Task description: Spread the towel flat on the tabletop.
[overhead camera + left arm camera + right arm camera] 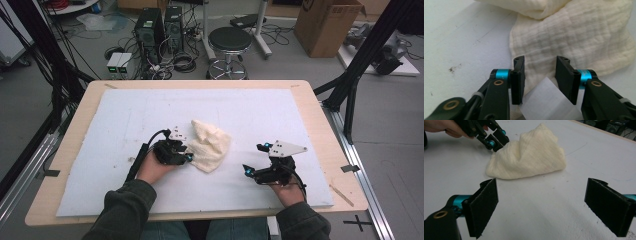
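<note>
Left tool at the edge of a crumpled cream cloth, right tool waiting apart on the white worktop.

The worktop (125,120) takes up the middle of the high view, a pale wooden board under a white sheet. Just left of centre on it lies the cream cloth (210,144), bunched into a soft heap with a fold rising at its upper left. The left tool (186,156) sits at the cloth's lower left edge; in the left gripper view its jaws stand part-way apart with a corner of the cloth and a pale tab lying between them, the pads not yet pressing on the fabric. The right tool (257,159) rests lower right, well apart from the cloth, its jaws spread wide over bare sheet, released and gripping nothing.
</note>
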Action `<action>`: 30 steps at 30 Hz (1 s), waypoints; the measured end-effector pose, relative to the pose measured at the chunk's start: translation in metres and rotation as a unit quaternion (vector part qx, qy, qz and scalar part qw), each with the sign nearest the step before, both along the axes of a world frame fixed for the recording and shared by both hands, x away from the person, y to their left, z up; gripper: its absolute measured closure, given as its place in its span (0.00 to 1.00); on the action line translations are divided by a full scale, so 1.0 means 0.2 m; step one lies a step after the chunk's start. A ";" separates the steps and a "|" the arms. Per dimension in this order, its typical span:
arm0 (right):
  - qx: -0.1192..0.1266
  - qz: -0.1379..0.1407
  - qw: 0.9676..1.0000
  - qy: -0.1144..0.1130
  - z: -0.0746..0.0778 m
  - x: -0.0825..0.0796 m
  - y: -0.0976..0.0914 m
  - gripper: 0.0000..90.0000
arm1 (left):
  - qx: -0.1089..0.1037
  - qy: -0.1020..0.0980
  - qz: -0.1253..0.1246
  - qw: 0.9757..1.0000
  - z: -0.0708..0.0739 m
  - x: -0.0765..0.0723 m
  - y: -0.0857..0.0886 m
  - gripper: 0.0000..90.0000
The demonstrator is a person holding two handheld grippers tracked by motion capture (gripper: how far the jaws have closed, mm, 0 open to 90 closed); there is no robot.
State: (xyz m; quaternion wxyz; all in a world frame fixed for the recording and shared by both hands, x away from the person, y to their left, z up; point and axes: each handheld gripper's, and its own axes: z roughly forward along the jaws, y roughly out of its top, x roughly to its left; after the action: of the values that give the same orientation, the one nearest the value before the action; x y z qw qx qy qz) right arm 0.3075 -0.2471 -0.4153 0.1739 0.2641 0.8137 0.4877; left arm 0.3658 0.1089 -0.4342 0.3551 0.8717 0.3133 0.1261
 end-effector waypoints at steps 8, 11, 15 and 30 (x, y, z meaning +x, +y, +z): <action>0.001 0.001 1.000 0.000 0.00 0.00 0.00 0.12 | 0.005 -0.008 -0.008 1.000 0.00 -0.02 -0.02 0.83; 0.002 0.004 1.000 -0.001 0.00 0.01 0.00 0.12 | 0.008 -0.006 -0.008 1.000 0.00 -0.02 -0.03 0.89; 0.000 0.006 1.000 0.001 0.00 0.00 0.01 0.12 | 0.017 -0.008 -0.011 1.000 0.01 -0.03 -0.04 0.97; -0.003 0.005 1.000 0.006 -0.01 0.01 0.02 0.12 | -0.005 -0.031 -0.008 0.999 0.13 -0.08 0.03 0.98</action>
State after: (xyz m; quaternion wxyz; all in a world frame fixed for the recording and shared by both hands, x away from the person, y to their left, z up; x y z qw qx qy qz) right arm 0.3087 -0.2440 -0.4169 0.1675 0.2623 0.8176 0.4843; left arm 0.3493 0.1146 -0.4084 0.3696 0.8681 0.2962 0.1485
